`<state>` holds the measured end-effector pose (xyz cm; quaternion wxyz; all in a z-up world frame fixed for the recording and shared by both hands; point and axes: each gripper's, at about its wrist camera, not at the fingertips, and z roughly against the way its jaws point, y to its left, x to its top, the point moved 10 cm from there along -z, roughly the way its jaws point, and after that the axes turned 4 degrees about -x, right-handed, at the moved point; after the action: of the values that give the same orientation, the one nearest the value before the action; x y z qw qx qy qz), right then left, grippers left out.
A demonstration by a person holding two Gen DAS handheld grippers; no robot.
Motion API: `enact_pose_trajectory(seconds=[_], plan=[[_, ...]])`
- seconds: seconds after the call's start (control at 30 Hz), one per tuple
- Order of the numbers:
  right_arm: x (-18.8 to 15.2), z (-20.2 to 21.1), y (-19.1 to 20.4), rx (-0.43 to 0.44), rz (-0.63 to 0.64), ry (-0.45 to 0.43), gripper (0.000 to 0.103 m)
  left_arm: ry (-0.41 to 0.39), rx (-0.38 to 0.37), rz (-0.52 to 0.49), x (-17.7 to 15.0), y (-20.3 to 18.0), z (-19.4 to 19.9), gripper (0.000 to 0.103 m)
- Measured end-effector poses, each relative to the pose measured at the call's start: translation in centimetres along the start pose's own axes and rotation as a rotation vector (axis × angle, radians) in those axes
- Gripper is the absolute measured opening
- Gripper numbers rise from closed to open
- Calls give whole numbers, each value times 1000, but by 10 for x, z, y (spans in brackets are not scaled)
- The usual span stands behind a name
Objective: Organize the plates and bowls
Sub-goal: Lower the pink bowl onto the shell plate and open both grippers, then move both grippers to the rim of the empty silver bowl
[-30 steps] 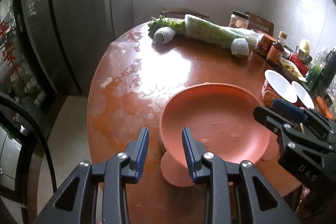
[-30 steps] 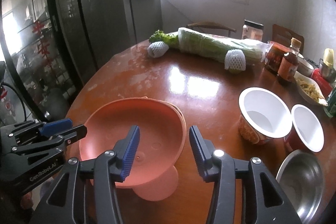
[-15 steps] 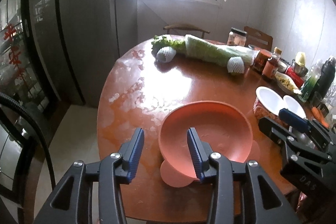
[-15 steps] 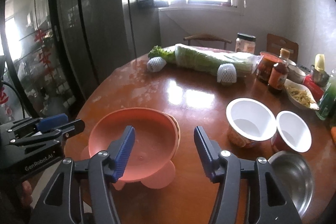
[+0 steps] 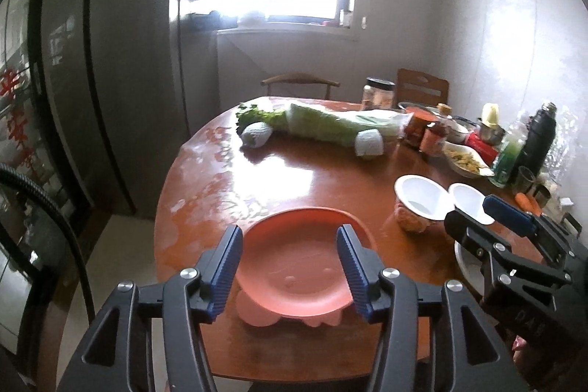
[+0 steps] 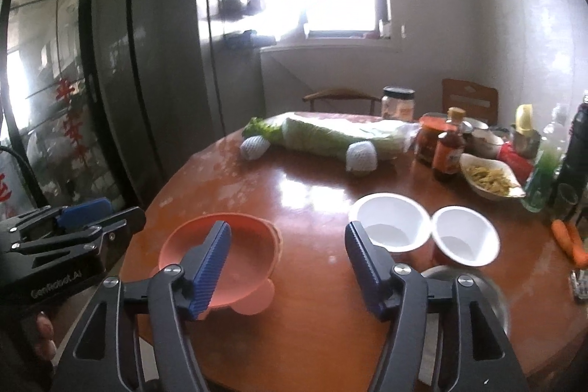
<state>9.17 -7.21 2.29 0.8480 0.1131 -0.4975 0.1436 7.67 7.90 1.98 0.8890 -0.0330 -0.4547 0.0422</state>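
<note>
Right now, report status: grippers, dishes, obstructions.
Left gripper and right gripper both opening, empty. Pink plate on table, released. Two white cups beside it, nothing blocking.

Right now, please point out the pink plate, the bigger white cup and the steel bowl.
pink plate (image 5: 294, 267), left wrist view, on its flat inner centre.
bigger white cup (image 6: 389, 221), right wrist view, on its white inside wall.
steel bowl (image 6: 496, 300), right wrist view, on its right rim.
</note>
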Motion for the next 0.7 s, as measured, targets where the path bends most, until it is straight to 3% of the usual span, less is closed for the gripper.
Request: enact_pose_trajectory(seconds=[0.7], plan=[[-8, 39, -113, -154, -137, -46, 70, 39, -135, -111, 6, -106, -15, 54]])
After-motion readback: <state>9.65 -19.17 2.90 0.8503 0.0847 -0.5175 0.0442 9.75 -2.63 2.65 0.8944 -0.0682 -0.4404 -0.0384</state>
